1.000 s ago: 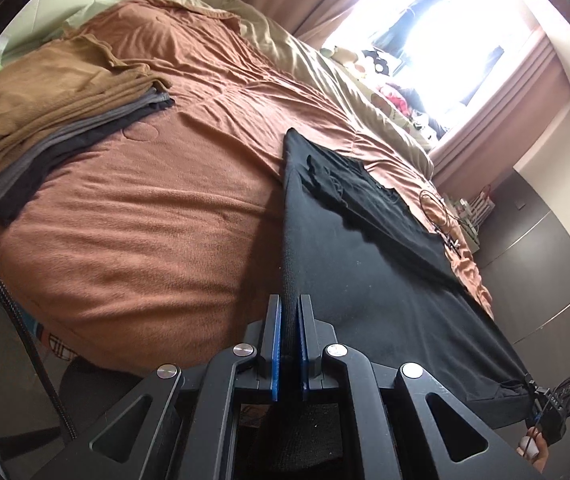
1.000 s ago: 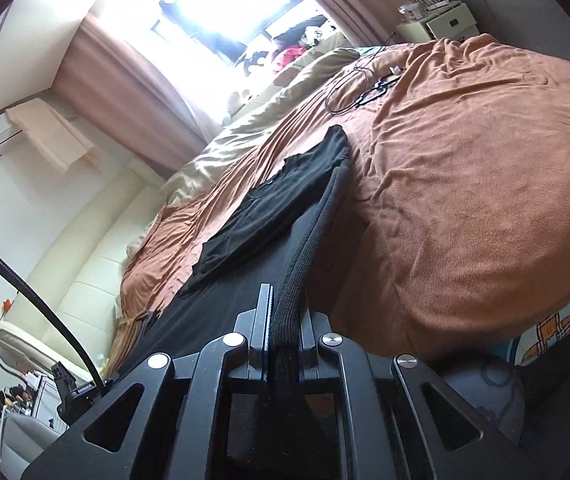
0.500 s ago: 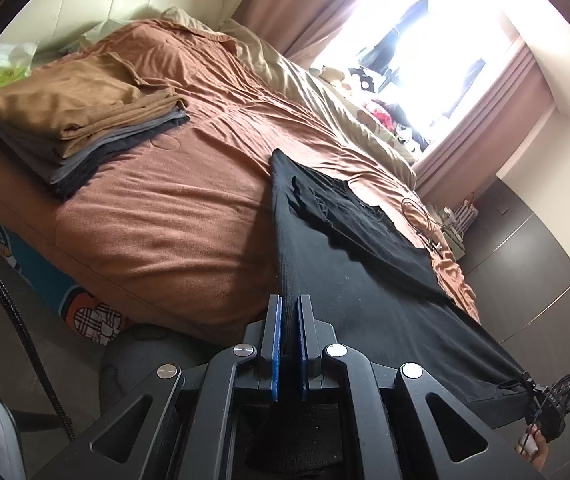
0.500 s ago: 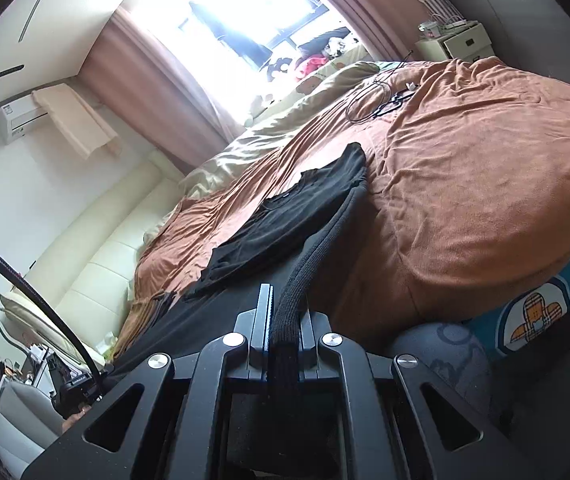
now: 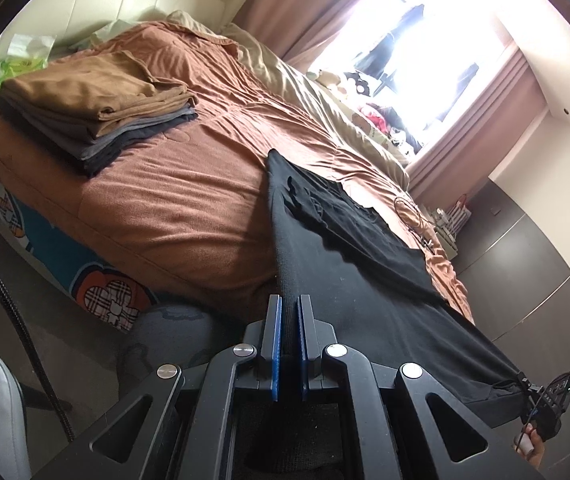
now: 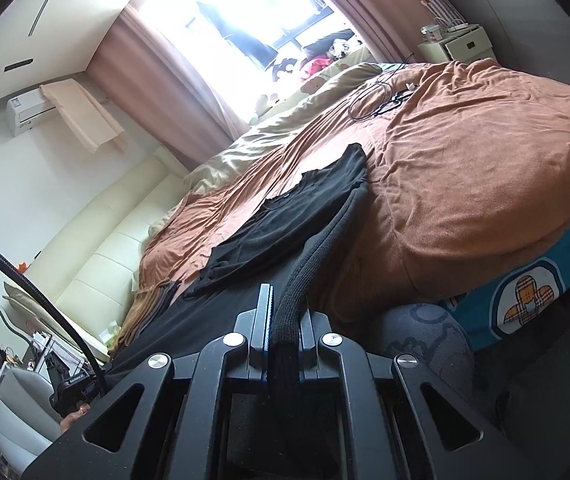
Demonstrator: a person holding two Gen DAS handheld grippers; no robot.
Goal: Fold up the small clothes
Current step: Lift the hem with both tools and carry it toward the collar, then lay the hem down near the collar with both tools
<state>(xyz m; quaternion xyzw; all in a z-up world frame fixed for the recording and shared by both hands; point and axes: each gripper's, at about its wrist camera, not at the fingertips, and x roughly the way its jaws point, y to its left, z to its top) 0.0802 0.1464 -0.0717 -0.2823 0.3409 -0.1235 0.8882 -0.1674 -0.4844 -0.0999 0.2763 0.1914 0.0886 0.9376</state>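
Both viewpoints have drawn back from the bed [image 5: 173,208] since the earlier frames. Left gripper [image 5: 287,340] and right gripper [image 6: 285,340]: each clamped on the hem of the black garment [image 5: 349,264], stretched taut off the mattress edge. Step: straightening before folding. Next: carry hem forward over the collar end.

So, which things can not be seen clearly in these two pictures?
- Left wrist view: the pinched hem of the black garment is hidden by the left gripper.
- Same view: the right gripper is tiny at the edge; its jaws are unreadable.
- Right wrist view: the folded stack is mostly hidden behind the garment.
- Both views: the window is overexposed.
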